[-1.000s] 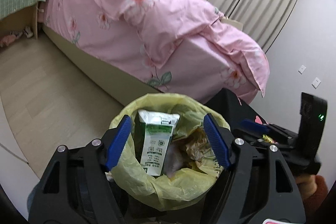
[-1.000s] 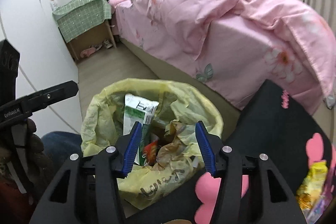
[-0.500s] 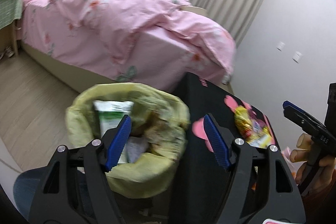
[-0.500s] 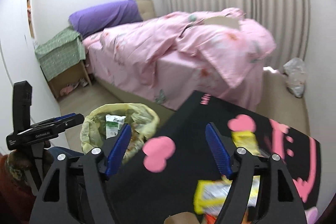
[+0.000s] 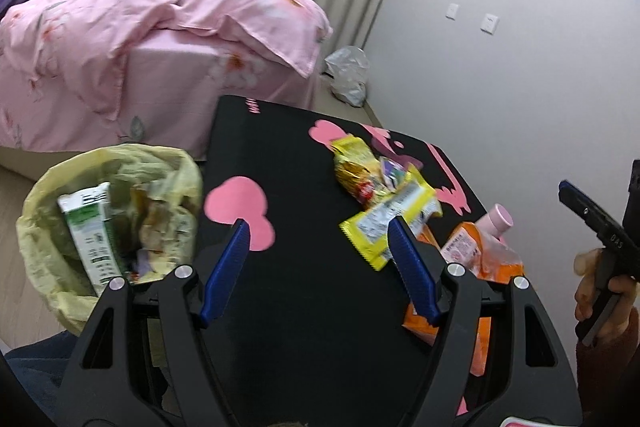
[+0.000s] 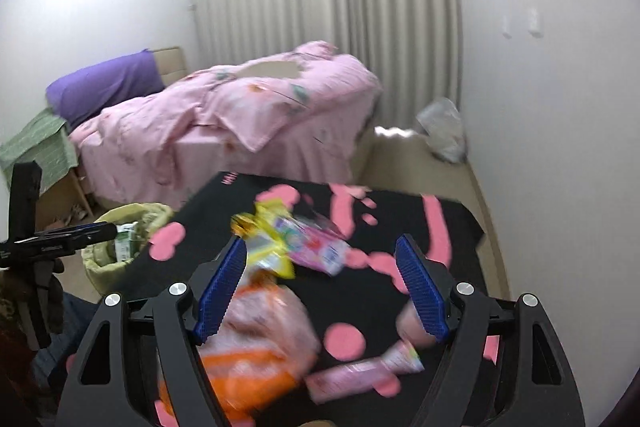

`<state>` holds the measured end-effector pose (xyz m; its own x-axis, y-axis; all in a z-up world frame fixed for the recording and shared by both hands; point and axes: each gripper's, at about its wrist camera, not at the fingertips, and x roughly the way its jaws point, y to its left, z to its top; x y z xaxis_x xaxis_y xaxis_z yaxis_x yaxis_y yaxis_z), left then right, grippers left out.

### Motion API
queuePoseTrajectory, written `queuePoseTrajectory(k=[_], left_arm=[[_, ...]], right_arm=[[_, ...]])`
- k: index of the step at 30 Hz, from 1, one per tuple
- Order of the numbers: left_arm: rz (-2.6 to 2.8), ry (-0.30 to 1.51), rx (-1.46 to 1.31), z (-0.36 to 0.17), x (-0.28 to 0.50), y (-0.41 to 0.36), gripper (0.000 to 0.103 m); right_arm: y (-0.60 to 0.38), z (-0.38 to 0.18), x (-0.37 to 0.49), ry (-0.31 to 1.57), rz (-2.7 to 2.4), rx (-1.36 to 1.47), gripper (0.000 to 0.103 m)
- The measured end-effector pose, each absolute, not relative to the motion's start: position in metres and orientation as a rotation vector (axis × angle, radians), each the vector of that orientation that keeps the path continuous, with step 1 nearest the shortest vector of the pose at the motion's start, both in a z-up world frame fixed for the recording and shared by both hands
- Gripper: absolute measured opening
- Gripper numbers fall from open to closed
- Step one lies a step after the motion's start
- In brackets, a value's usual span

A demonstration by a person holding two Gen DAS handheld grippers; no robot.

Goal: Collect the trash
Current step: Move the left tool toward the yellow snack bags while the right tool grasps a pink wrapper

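A bin lined with a yellow bag (image 5: pixel 108 187) stands left of the black table (image 5: pixel 304 155); a green-and-white carton (image 5: pixel 94 235) sticks up among the trash in it. On the table lie yellow snack wrappers (image 5: pixel 388 219), an orange pouch (image 5: pixel 480 251) and a pink tube (image 6: pixel 364 371). My left gripper (image 5: pixel 320 267) hovers open over the table with nothing between its fingers. Held over the orange pouch (image 6: pixel 248 347) and a pink packet (image 6: pixel 316 247), my right gripper (image 6: pixel 320 287) is open wide and empty. The bin (image 6: pixel 120 243) shows small at the left of the right wrist view.
A bed with a pink floral quilt (image 5: pixel 140 27) stands behind the table and bin. A crumpled clear plastic bag (image 5: pixel 348 75) lies on the floor by the curtains and white wall. A green-covered bedside stand (image 6: pixel 36 143) is at far left. A hand (image 5: pixel 600 287) holds the right gripper.
Both grippers swung right, from above the bin to above the table and its wrappers. The right gripper's jaws spread wider. The left gripper stayed open.
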<state>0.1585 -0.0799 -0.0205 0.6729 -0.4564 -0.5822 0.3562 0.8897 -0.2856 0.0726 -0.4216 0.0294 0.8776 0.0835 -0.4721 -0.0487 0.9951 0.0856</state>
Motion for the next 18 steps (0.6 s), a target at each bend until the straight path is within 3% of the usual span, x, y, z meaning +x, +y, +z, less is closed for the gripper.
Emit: queuePoseTrajectory(k=[11, 18], left_arm=[[-0.651, 0.792, -0.062, -0.046, 0.193, -0.147, 0.068], [-0.653, 0.696, -0.028, -0.039, 0.249, -0.179, 0.068]], right_arm=[[-0.457, -0.024, 0.058, 0.605, -0.091, 0.092, 0.073], [-0.438, -0.02, 0.087, 0.571, 0.013, 0.043, 0.073]])
